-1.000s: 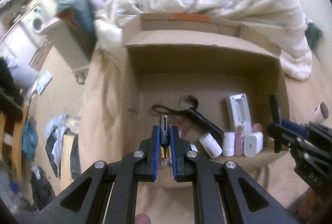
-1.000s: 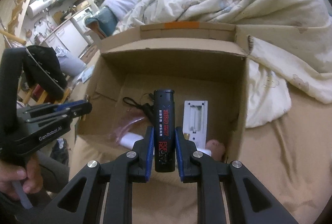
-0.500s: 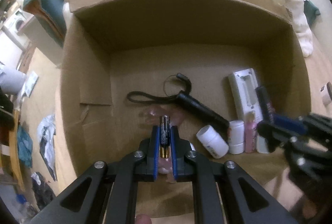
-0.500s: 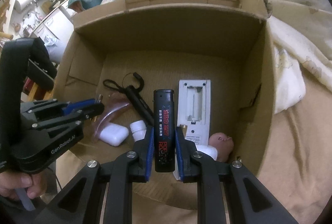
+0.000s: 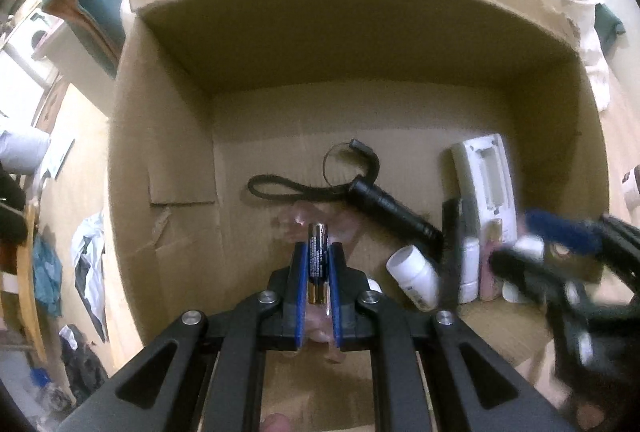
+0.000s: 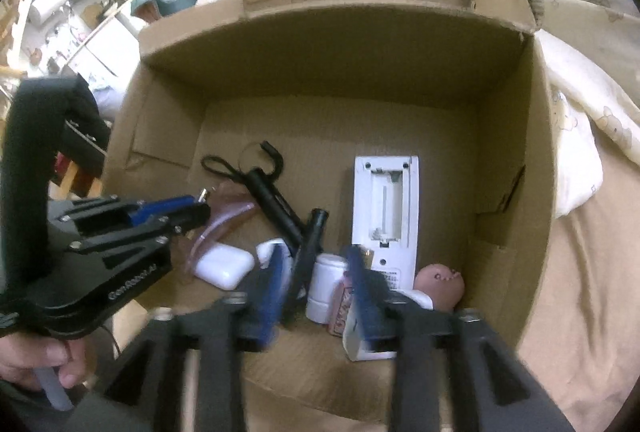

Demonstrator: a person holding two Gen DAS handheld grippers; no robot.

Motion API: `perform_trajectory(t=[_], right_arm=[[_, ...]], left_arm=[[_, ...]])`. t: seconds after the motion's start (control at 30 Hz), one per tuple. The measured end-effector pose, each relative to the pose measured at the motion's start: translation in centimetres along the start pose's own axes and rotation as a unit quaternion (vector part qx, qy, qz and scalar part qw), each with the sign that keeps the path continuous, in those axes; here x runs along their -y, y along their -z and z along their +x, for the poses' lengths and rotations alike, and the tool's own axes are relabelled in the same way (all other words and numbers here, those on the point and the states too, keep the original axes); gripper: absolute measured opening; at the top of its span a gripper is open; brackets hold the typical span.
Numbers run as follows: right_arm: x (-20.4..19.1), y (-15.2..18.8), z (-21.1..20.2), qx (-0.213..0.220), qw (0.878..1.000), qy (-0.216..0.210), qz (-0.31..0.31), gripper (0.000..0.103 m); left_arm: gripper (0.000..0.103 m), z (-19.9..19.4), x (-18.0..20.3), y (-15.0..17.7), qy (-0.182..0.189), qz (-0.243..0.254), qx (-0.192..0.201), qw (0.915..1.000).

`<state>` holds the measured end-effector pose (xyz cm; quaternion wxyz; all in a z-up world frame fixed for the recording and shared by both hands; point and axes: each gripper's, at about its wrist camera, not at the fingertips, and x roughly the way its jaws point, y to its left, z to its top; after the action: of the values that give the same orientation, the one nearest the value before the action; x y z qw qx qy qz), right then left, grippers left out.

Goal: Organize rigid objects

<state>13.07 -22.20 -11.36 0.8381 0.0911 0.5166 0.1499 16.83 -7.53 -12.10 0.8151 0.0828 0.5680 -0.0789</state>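
Over the cardboard box [image 5: 160, 160], our left gripper [image 5: 318, 264] clamps a battery [image 5: 318, 256]; our right gripper [image 6: 316, 284] hangs spread, the black lighter [image 6: 308, 252] among the near-wall clutter. Next, we judge, the battery goes down beside the flashlight [image 5: 392, 210].

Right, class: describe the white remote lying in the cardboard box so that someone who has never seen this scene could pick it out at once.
Start at the open cardboard box on the bed and look at its floor, on the right-hand side. The white remote lies flat there, lengthwise toward the back wall. Unlike the small white bottle and the earbud case nearby, it is a long slab showing an empty battery bay.
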Motion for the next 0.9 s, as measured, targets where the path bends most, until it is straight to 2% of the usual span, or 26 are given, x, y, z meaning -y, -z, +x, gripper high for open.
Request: perform_trajectory(t=[0.03,0.1,0.13,0.17,0.23,0.3,0.33,0.37,0.43,0.5,0.57,0.6,0.67,0.8,0.9], right_arm=[[0.0,-0.1,-0.5,0.01,1.0,-0.005,0.004,0.078],[0.1,-0.4,-1.2,0.027,1.0,-0.009,0.007,0.078],[0.1,-0.4,-1.6,0.035,0.999,-0.007,0.008,0.083],[0.2,-0.5,-2.0,0.047,0.999,-0.007,0.011,0.092],[0.4,-0.6,-2.6,0.062,0.998,-0.019,0.021,0.103],[0.6,-0.7,-3.4,0.079,0.996,-0.025,0.032,0.103],[0.7,-0.7,-3.8,0.087,0.995,-0.024,0.035,0.103],[0.8,-0.7,-4.2,0.095,0.995,-0.022,0.038,0.103],[0.9,-0.6,-5.0,0.105,0.993,-0.016,0.048,0.103],[1.1,-0.3,-5.7,0.111,0.992,-0.004,0.056,0.103],[0.9,0.1,-6.6,0.112,0.992,0.007,0.056,0.103],[0.8,0.1,-7.1,0.114,0.992,0.013,0.053,0.103],[0.5,0.3,-8.4,0.122,0.991,0.024,0.045,0.103],[-0.5,1.0,-11.6,0.143,0.988,0.04,0.037,0.103],[-1.4,2.3,-13.8,0.163,0.985,0.049,0.035,0.103]], left_arm=[[0.01,-0.2,-0.2,-0.2,-0.003,0.0,0.004,1.0],[0.014,-0.5,0.0,0.0,-0.005,0.0,0.01,0.9999],[0.021,-0.8,0.0,0.0,-0.005,-0.001,0.013,0.9999],[0.033,-1.1,0.0,-0.1,-0.003,-0.004,0.015,0.9999],[0.051,-1.8,0.2,-0.5,0.008,-0.013,0.011,0.9998],[0.051,-3.2,0.0,-0.4,0.036,-0.034,0.008,0.9987],[0.057,-3.9,-0.1,-0.3,0.036,-0.037,0.014,0.9986],[0.071,-4.6,-0.2,-0.3,0.033,-0.039,0.02,0.9985],[0.083,-6.1,-0.7,-0.2,0.035,-0.042,0.034,0.9979],[0.086,-7.4,-0.9,-0.1,0.028,-0.045,0.045,0.9976],[0.095,-8.9,-1.7,0.0,0.027,-0.049,0.052,0.9971],[0.097,-9.4,-1.9,0.2,0.028,-0.053,0.056,0.9966],[0.097,-10.7,-3.0,1.1,0.03,-0.057,0.063,0.9959],[0.097,-13.0,-3.9,2.2,0.011,-0.058,0.091,0.9941],[0.097,-15.4,-4.2,3.8,-0.011,-0.057,0.137,0.9888]])
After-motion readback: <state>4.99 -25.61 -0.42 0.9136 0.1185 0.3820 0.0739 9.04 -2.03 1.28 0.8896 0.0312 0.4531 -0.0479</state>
